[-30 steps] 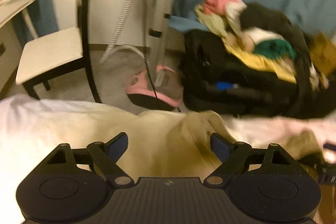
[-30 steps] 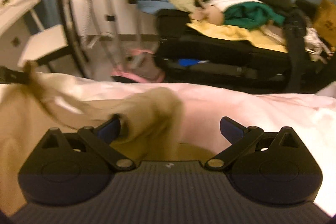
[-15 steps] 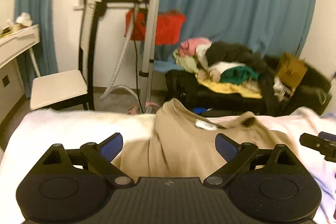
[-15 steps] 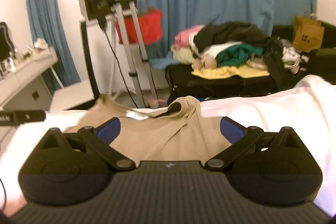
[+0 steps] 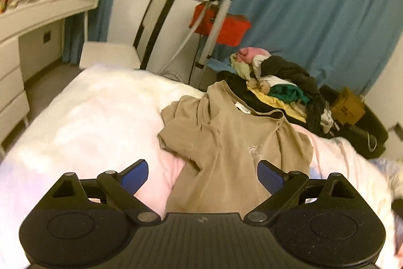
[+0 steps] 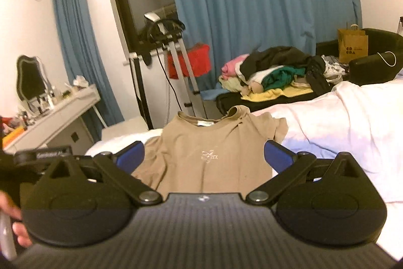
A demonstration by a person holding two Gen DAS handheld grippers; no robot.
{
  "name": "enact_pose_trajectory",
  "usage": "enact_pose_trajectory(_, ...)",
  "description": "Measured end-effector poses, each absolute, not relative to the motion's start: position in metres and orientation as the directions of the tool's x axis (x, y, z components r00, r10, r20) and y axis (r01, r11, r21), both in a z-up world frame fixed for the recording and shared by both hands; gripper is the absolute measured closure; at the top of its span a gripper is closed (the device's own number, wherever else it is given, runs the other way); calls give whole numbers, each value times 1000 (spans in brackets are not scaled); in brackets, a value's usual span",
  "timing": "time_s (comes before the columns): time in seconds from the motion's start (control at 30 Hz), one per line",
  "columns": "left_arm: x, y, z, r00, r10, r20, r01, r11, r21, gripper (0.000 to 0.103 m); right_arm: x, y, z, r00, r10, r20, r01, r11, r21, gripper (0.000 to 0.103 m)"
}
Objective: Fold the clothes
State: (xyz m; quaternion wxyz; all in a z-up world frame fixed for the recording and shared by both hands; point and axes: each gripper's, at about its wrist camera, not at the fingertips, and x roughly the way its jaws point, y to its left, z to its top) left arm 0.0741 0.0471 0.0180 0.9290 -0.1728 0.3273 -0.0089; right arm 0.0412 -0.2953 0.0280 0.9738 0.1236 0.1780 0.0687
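A tan T-shirt (image 5: 234, 140) lies front up on the white-pink bed (image 5: 95, 117), collar at the far edge, its left sleeve bunched. It also shows in the right wrist view (image 6: 211, 153), flatter, with a small pale print on the chest. My left gripper (image 5: 201, 174) is open and empty, held above the shirt's lower part. My right gripper (image 6: 204, 155) is open and empty, also above the shirt's lower half. The left gripper's body shows at the left edge of the right wrist view (image 6: 42, 155).
A heap of clothes (image 6: 272, 77) lies on a black couch beyond the bed. A garment steamer stand (image 6: 173, 62) and a red item (image 6: 194, 64) stand by the window. A white dresser (image 6: 50, 117) is left, a brown paper bag (image 6: 352, 44) far right.
Both grippers have let go of the shirt and pulled back and up. The shirt, bunched and lifted a second ago, now lies spread on the bed.
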Motion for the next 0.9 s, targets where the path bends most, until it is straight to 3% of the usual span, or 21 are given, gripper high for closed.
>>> enact_pose_trajectory(0.27, 87, 58, -6, 775, -60, -629, -154, 947, -280, 10, 30, -298, -24, 929, 169, -330, -87, 965, 248, 0)
enact_pose_trajectory(0.5, 119, 64, -38, 765, -73, -640, -196, 920, -339, 15, 40, -305, -39, 934, 170, -314, -72, 951, 300, 0)
enact_pose_trajectory(0.7, 154, 71, -65, 753, -86, -652, -228, 896, -382, 24, 59, -321, -63, 915, 167, -368, -16, 924, 382, 0)
enact_pose_trajectory(0.9, 196, 90, -80, 789, -74, -610, -265, 855, -446, 34, 83, -332, -89, 894, 180, -411, 38, 883, 467, 0)
